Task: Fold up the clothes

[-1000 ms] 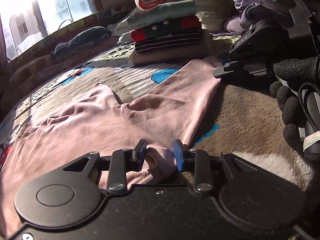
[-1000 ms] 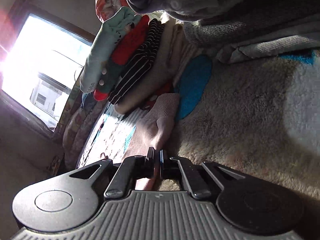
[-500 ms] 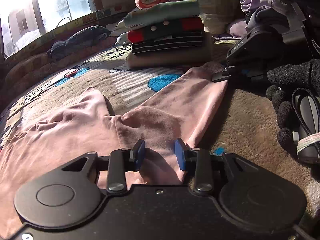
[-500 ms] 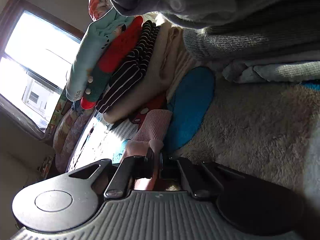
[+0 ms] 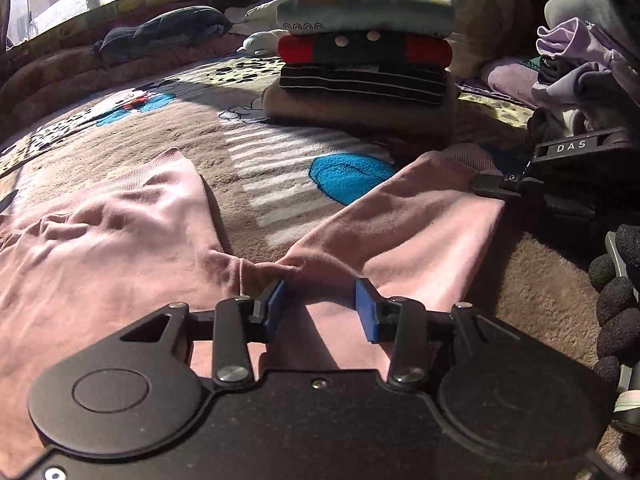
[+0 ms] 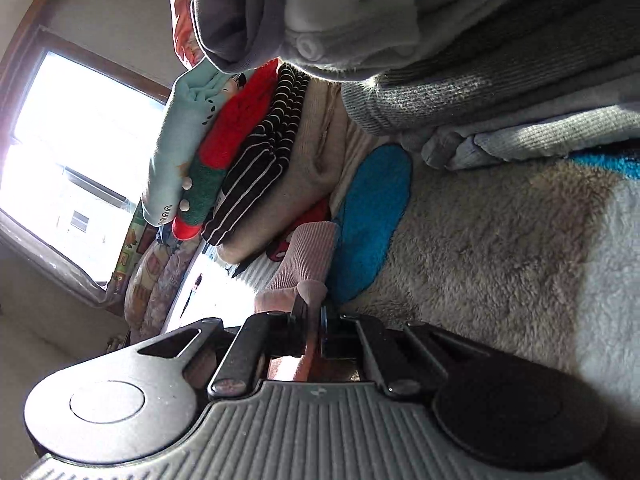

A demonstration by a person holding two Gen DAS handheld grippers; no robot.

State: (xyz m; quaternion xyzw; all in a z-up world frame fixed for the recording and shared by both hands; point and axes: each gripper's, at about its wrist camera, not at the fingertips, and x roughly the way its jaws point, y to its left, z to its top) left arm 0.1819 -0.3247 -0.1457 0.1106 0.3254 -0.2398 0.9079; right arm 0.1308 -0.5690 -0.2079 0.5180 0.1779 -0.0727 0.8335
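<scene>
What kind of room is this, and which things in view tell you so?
Probably a bedroom in a home. The work surface is a soft cartoon-print fleece blanket, spread as on a bed. A stack of folded clothes sits on it, a window is close behind, and unfolded laundry is heaped beside.

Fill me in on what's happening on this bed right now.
A person is folding a pink garment spread on the blanket. The right gripper is shut on the pink garment's ribbed cuff, while the left gripper hangs open over its middle. A stack of folded clothes sits behind.
</scene>
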